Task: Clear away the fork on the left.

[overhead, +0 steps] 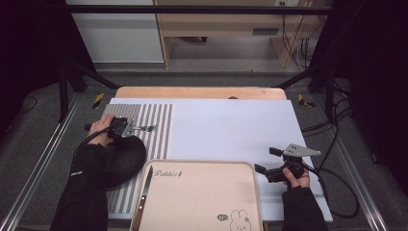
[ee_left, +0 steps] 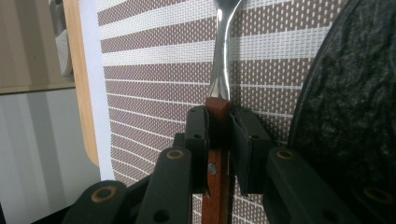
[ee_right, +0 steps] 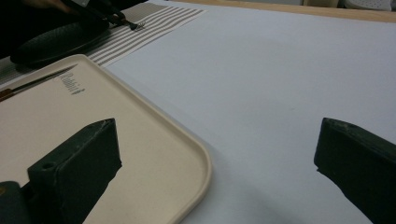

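Fork: I see a wooden-handled steel fork (ee_left: 218, 140), its reddish-brown handle riveted, its polished neck curving away over the mat.
Left hand-held gripper: my left hand-held gripper (ee_left: 218, 126) is clenched on the fork's handle, black pads pressing both sides.
Placemat: the fork lies over a woven brown-and-white striped placemat (ee_left: 154, 70) on the table's left side.
Plate: a round black rough-textured plate (ee_left: 345, 107) sits just beside it.
Tray: a beige rounded-corner plastic tray (overhead: 202, 202) carries a wooden-handled knife (overhead: 143, 197).
Right hand-held gripper: my right hand-held gripper (ee_right: 217, 158) hangs released over white paper (ee_right: 280, 70).
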